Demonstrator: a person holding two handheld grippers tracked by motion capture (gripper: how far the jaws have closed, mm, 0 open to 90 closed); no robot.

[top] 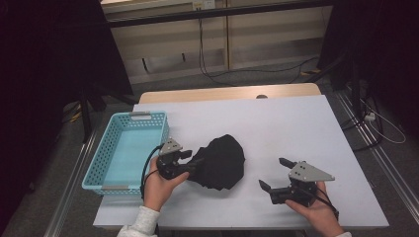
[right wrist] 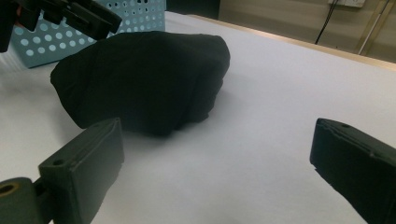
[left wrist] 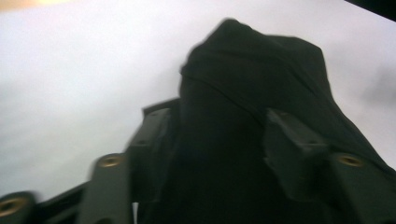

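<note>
The white table top spreads wide and bare ahead of both grippers, with the most free surface beyond and to the outer side of the right gripper, up to the far wooden edge and the right edge. The near edge of the table runs just under both hands.

A light blue perforated basket stands just to the outer side of the left gripper, its near right corner close beside the hand that carries that gripper, so little room is left on that side. In the right gripper view its holed wall shows behind the cloth.

A crumpled black cloth lies heaped on the table directly ahead of the left gripper and between the two grippers, well apart from the right one. In the left gripper view the cloth runs down between the two black jaws, which stand narrowed against its bunched edge, gripping it.

The right gripper rests low on the table near the front edge, jaws spread wide with nothing between them, pointing toward the cloth across an open strip of white surface.
</note>
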